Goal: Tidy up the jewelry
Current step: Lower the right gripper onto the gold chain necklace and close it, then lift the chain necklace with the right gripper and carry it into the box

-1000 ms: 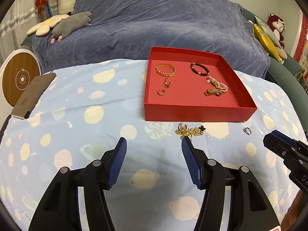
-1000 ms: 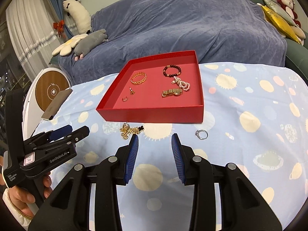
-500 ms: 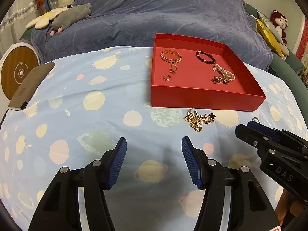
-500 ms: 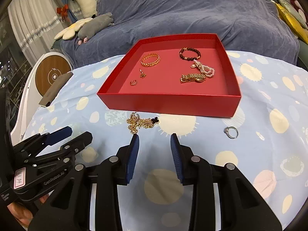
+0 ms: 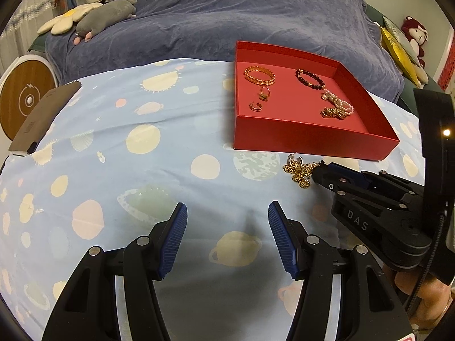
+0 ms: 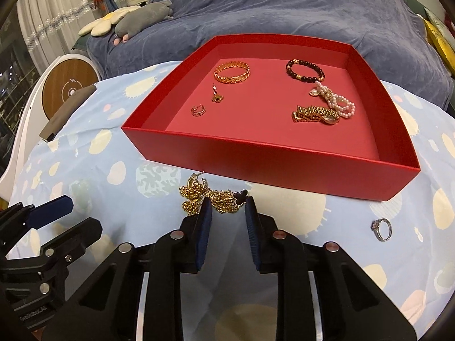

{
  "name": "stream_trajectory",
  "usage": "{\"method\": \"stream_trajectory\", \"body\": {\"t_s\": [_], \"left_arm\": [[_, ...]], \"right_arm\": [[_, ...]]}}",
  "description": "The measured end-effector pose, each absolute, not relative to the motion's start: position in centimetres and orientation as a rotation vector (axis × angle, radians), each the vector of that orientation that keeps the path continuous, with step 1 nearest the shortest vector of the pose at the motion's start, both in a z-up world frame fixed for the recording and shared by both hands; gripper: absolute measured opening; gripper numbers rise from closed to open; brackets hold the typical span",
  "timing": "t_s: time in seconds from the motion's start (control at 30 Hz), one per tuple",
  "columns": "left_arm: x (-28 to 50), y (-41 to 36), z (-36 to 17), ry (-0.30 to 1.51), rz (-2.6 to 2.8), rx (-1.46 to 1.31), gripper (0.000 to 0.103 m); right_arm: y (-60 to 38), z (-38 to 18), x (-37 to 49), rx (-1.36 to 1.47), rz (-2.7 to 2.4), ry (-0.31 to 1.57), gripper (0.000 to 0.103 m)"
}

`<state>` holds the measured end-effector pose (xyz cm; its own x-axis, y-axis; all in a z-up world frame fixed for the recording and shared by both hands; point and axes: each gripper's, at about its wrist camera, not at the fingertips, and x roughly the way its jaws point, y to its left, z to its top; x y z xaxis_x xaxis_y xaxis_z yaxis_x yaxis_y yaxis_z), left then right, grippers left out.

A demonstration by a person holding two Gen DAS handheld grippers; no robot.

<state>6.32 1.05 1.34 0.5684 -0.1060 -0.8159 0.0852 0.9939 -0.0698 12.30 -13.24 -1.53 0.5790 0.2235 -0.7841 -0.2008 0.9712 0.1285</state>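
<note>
A red tray (image 6: 256,156) (image 5: 298,142) sits on the planet-print cloth and holds a gold bangle (image 6: 232,71), a dark bead bracelet (image 6: 304,70), a pearl strand (image 6: 335,99), a gold watch band (image 6: 314,114) and two small earrings. A tangled gold chain necklace (image 6: 216,196) (image 5: 298,170) lies on the cloth just in front of the tray. My right gripper (image 6: 226,203) is open with its fingertips on either side of the chain's near edge. My left gripper (image 5: 227,213) is open and empty, low over the cloth to the left.
A silver ring (image 6: 382,228) lies on the cloth at the right. A dark phone-like slab (image 5: 42,116) rests near the table's left edge. A round wooden-topped device (image 5: 25,99) stands beside the table. A blue-covered sofa (image 5: 227,14) with plush toys is behind.
My right gripper has moved forward and down to the gold chain, its jaws narrowed a little. The left gripper has shifted slightly left and stayed open.
</note>
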Motion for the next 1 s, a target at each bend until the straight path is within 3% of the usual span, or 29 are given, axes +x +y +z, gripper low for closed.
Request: {"method": "stream_trajectory", "body": {"t_s": [0.2,0.7,0.8,1.0], "left_arm": [[6.5,0.2,1.5,0.955,-0.135,-0.026,0.057],[8.5,-4.2,-0.1,0.955,-0.248,-0.061,0.057],[9.5,-5.1,-1.1,0.958,-0.236,-0.037,0.048],[9.9,-6.3,-1.7,0.92,-0.227,0.031,0.016]], "right_arm": [[-14.0,-1.4,11.9,0.016,0.229,0.917,0.004],[-20.0,0.9,7.6,0.16,0.186,0.922,0.003],[-20.1,0.7,7.5,0.157,0.199,0.929,0.003],[-20.4,0.9,7.5,0.168,0.205,0.925,0.003]]}}
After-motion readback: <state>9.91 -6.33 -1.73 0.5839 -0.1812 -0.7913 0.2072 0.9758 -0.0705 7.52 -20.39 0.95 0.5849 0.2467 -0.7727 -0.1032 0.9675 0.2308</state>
